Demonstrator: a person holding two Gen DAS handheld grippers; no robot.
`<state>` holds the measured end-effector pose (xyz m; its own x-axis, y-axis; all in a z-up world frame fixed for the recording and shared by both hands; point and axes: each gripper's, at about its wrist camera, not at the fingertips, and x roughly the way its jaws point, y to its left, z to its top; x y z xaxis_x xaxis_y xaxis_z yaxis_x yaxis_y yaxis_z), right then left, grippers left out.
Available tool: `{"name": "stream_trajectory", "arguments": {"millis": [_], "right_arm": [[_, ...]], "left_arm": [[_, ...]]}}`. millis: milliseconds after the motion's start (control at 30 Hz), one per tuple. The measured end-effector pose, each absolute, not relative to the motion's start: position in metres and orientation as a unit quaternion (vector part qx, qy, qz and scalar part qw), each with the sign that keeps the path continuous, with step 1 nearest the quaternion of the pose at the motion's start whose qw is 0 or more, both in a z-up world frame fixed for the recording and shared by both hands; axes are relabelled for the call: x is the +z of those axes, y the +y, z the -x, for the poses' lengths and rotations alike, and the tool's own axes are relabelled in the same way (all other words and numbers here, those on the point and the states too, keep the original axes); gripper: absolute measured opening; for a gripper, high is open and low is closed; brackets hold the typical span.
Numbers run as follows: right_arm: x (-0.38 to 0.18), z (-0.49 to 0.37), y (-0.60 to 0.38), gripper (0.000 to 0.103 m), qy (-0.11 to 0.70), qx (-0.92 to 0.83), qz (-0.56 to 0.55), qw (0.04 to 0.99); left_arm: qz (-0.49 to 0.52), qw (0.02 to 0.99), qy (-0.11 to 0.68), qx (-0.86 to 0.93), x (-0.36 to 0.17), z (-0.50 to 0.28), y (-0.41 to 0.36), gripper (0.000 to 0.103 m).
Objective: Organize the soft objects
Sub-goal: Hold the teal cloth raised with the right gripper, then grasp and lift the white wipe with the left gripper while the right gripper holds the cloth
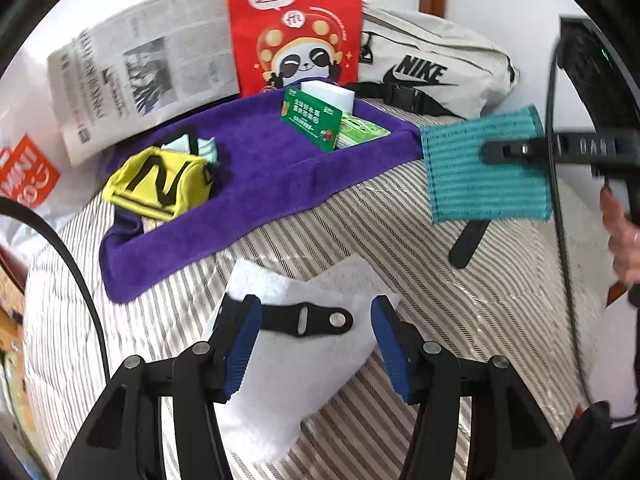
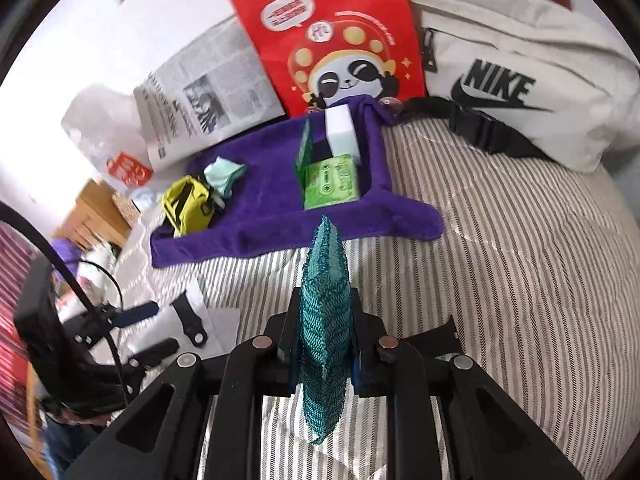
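The left gripper (image 1: 316,344) hangs over a bed with a striped cover (image 1: 420,280), its blue-padded fingers (image 1: 240,344) apart with a white fleece cloth (image 1: 288,360) lying between them on the cover; the left pad looks to be against the cloth's edge, the right pad stands clear of it, and a black strap with a snap (image 1: 308,320) lies across the cloth's upper part. At about two o'clock in the left wrist view the right gripper (image 1: 516,148) holds a teal ribbed cloth (image 1: 480,168) up off the bed, a hand (image 1: 620,236) visible behind it at three o'clock. From the right wrist view that teal ribbed cloth (image 2: 324,320) stands edge-on, clamped between the nearly closed fingers of the right gripper (image 2: 324,344). A purple towel (image 1: 260,176) spreads over the bed at eleven o'clock of the white cloth (its near edge close to, but apart from, the fleece), bearing a yellow pouch (image 1: 160,184) with a pale mint cloth (image 1: 200,148) just behind it, and at its far end a green box (image 1: 312,120), a light green pack (image 1: 360,132) and a white block (image 1: 328,94). Beyond the towel, at twelve o'clock, a red panda bag (image 1: 296,24) stands upright, a newspaper (image 1: 140,76) to its left and a beige Nike bag (image 1: 436,64) to its right.
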<state>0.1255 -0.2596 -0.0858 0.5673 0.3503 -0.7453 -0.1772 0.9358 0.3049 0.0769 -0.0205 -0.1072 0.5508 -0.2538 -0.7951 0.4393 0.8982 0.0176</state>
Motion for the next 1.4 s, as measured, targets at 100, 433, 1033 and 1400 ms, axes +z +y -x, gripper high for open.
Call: {"name": "stream_trajectory", "arguments": {"millis": [100, 433, 1033, 1400], "right_arm": [[-0.086, -0.119, -0.244, 0.019, 0.437, 0.143, -0.070, 0.885], [-0.081, -0.105, -0.216, 0.019, 0.425, 0.177, -0.049, 0.886], [-0.090, -0.104, -0.239, 0.019, 0.443, 0.172, -0.078, 0.876], [-0.088, -0.108, -0.236, 0.019, 0.440, 0.174, -0.080, 0.877]], "left_arm": [[-0.091, 0.876, 0.439, -0.179, -0.106, -0.074, -0.011, 0.055], [-0.044, 0.889, 0.438, -0.125, -0.094, -0.061, 0.027, 0.059], [-0.089, 0.860, 0.480, -0.150, -0.146, -0.081, 0.014, 0.070], [-0.067, 0.856, 0.479, -0.182, -0.141, -0.078, 0.018, 0.006]]}}
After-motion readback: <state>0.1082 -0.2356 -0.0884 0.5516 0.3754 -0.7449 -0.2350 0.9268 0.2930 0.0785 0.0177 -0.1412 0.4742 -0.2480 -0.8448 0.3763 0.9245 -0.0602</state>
